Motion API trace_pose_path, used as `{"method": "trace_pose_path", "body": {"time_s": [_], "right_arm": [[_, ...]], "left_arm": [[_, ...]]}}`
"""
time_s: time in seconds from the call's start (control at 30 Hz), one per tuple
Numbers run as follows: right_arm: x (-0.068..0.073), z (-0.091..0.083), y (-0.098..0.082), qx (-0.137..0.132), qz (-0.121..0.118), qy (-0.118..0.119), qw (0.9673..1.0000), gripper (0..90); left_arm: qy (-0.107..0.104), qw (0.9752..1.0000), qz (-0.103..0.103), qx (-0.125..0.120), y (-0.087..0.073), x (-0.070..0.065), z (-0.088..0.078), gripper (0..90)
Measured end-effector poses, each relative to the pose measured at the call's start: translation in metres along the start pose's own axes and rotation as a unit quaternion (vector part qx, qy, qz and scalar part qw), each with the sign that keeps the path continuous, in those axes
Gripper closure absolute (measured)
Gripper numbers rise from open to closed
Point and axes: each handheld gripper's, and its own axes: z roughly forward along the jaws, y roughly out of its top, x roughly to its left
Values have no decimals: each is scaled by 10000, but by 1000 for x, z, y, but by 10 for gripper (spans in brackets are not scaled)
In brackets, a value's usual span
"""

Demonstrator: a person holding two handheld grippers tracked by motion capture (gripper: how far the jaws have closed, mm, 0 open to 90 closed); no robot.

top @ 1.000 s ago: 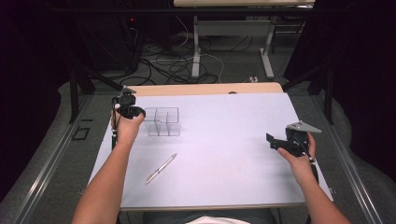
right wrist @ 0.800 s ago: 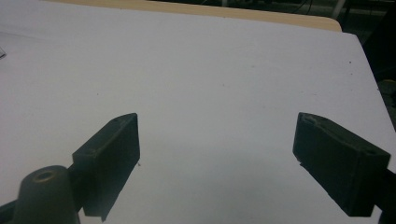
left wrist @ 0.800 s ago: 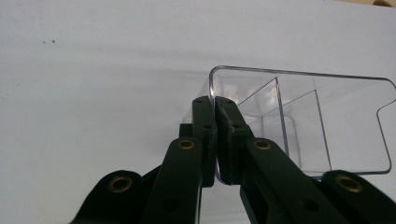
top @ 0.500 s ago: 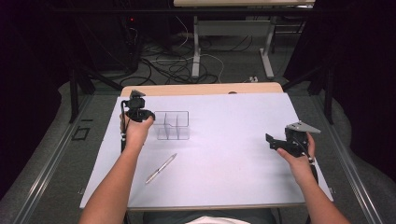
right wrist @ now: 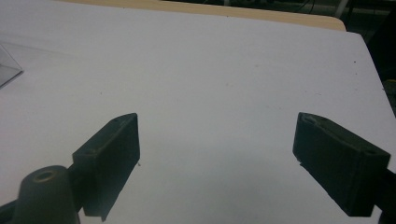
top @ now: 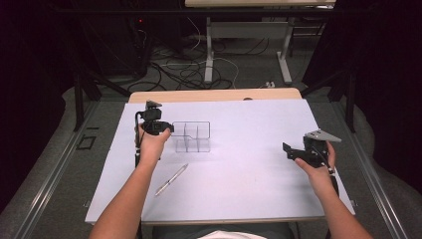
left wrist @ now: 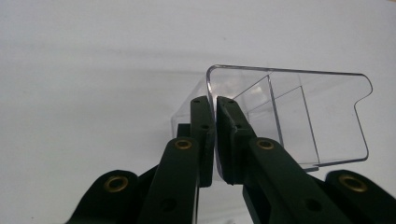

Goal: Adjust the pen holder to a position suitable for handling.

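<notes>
A clear plastic divided organizer stands on the white table sheet, left of centre. My left gripper is shut on its left wall; in the left gripper view the jaws pinch the thin clear wall of the organizer at the gripper tips. A silver pen lies on the sheet in front of the organizer, near the left forearm. My right gripper hovers at the right side of the table, open, with nothing between its fingers.
The sheet covers a wooden table whose far edge shows. Beyond it are cables and desk legs on the floor. A corner of the organizer shows at the left edge of the right gripper view.
My left gripper has moved to the right, dragging the clear organizer with it toward the table's centre. The right gripper has stayed put.
</notes>
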Motion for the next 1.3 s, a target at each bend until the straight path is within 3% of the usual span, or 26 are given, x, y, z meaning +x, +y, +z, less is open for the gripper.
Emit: {"method": "trace_pose_path", "body": {"time_s": [0.2, 0.3, 0.37, 0.47, 0.57, 0.67, 0.77, 0.83, 1.13, 1.23, 1.3], "right_arm": [[-1, 0, -1, 36, -2, 0, 10000, 143], [-1, 0, -1, 56, 44, 11, 10000, 143], [-2, 0, -1, 58, 47, 0, 10000, 143], [-3, 0, -1, 61, 35, -20, 10000, 143], [-3, -1, -1, 60, 50, -24, 10000, 143], [-3, 0, -1, 45, 25, -6, 10000, 143], [-2, -1, -1, 44, 47, -1, 10000, 144], [-3, 0, -1, 44, 29, -5, 10000, 144], [-3, 1, -2, 66, 39, 2, 10000, 144], [-3, 1, -2, 70, 41, -13, 10000, 144], [-3, 1, -2, 68, 40, 5, 10000, 144]], "left_arm": [[-140, 9999, 46, 11, -2, -3, 1, 856], [-363, 9993, -54, -8, -1, 3, 0, 850], [-422, 9990, -6, -114, 0, 7, -3, 830], [-409, 9982, 198, -379, 1, 11, -8, 813], [-394, 9965, 495, -540, 0, 19, -9, 899], [-399, 9948, 608, -719, -2, 24, -3, 900], [-314, 9940, 722, -760, -5, 27, 3, 900], [-306, 9942, 795, -655, -6, 29, 7, 900], [-489, 9921, 987, -596, -10, 26, 19, 900], [-430, 9917, 1021, -652, -11, 23, 19, 900], [-472, 9925, 937, -630, -12, 23, 19, 900]]}}
